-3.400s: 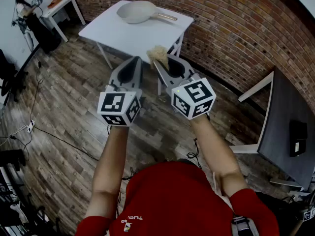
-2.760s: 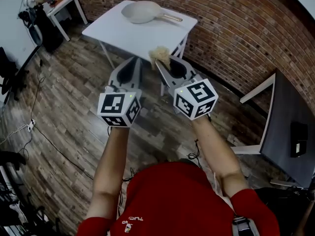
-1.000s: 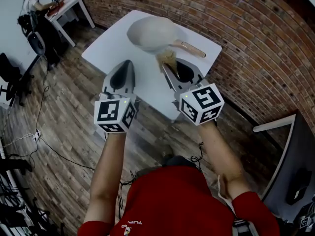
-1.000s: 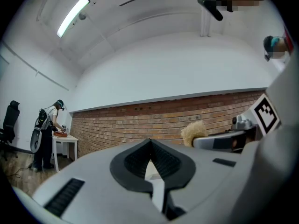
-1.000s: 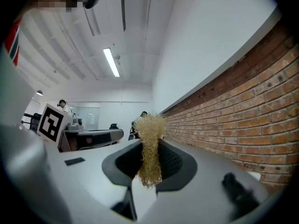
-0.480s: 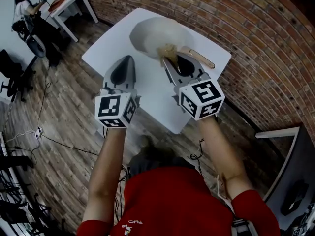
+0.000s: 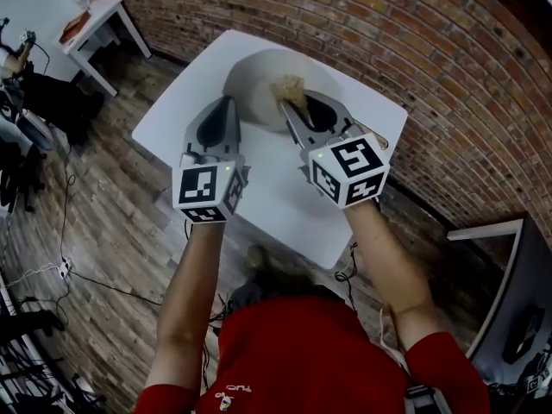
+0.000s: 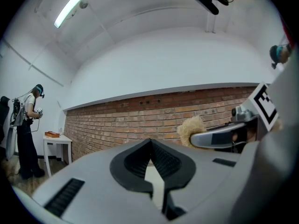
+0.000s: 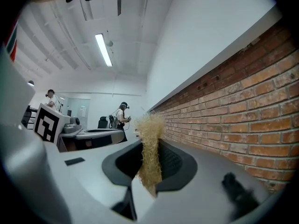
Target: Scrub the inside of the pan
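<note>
A cream pan [image 7: 259,80] sits on the white table [image 7: 285,205], and its handle [image 7: 378,136] sticks out to the right behind my right gripper. My right gripper [image 7: 286,103] is shut on a tan fibrous scrubber [image 7: 289,89], which hangs above the pan's near right part; the tuft stands up between the jaws [image 9: 150,148]. Above the table, just left of the pan's near rim, my left gripper [image 7: 226,103] is shut with nothing in it [image 8: 150,143]. The left gripper view shows the scrubber [image 8: 190,127] but not the pan.
A brick wall [image 7: 448,76] runs close behind the table. Wooden floor [image 7: 103,231] surrounds the table. A small white side table [image 7: 95,15] stands far left with a person [image 8: 25,129] near it. A dark desk [image 7: 517,274] is at the right.
The table and pan have come much closer. Both grippers now hang over the table, and the scrubber has moved from short of the pan to above it.
</note>
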`<move>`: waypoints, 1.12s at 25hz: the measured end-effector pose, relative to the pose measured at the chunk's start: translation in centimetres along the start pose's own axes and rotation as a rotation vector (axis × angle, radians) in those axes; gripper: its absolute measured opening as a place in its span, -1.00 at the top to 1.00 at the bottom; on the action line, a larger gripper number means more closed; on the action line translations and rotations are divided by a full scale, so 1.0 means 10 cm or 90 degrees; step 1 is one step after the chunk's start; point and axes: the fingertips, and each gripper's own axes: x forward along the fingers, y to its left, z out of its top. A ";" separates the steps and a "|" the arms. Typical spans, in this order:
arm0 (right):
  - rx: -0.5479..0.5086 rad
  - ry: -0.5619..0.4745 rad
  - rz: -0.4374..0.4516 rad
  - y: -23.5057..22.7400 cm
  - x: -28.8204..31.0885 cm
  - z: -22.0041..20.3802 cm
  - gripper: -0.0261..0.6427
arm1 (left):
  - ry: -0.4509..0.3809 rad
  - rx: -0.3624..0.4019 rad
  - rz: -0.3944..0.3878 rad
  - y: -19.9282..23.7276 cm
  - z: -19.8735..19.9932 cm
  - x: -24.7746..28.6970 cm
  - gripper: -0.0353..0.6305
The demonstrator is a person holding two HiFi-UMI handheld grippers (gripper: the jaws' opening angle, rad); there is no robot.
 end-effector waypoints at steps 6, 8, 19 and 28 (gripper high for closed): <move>-0.011 0.025 -0.045 -0.16 0.59 -0.05 0.67 | -0.001 0.008 -0.038 0.42 -0.09 0.46 0.85; -0.014 0.032 -0.057 -0.20 0.76 -0.06 0.67 | -0.002 0.010 -0.049 0.55 -0.12 0.58 0.85; -0.047 0.094 -0.083 -0.37 1.52 -0.28 0.66 | 0.010 -0.003 -0.063 1.13 -0.38 1.00 0.85; -0.050 0.194 -0.057 -0.60 2.02 -0.80 0.66 | 0.012 -0.006 -0.050 1.25 -0.55 1.23 0.85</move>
